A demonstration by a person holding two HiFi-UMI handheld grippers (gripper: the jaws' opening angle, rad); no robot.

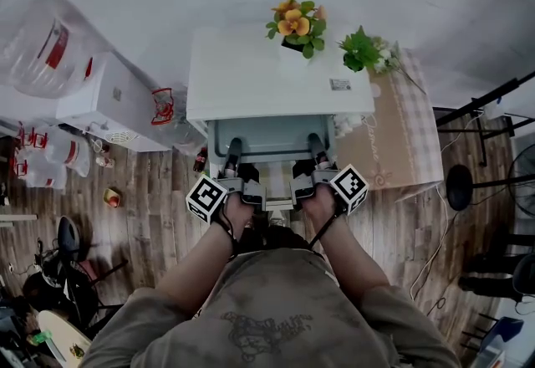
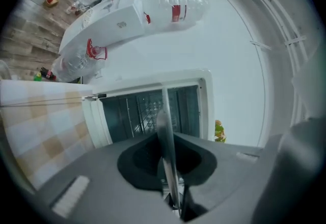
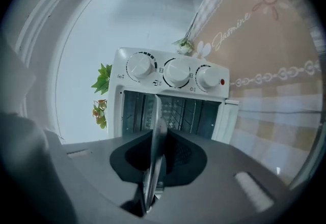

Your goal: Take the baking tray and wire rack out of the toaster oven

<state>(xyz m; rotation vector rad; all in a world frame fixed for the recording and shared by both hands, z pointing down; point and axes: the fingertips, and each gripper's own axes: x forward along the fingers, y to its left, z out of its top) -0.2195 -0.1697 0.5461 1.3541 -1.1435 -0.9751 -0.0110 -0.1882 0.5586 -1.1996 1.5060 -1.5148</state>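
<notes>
Rim of grey metal baking tray (image 1: 267, 137) clamped edge-on between closed jaws of left gripper (image 1: 234, 147) and right gripper (image 1: 316, 145) alike.

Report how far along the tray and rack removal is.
Done: the toaster oven stands open. In hand: the left gripper and right gripper are both clamped on the baking tray by its front edge, at the oven mouth. Left: draw the tray clear, then fetch the wire rack, which sits inside.
</notes>
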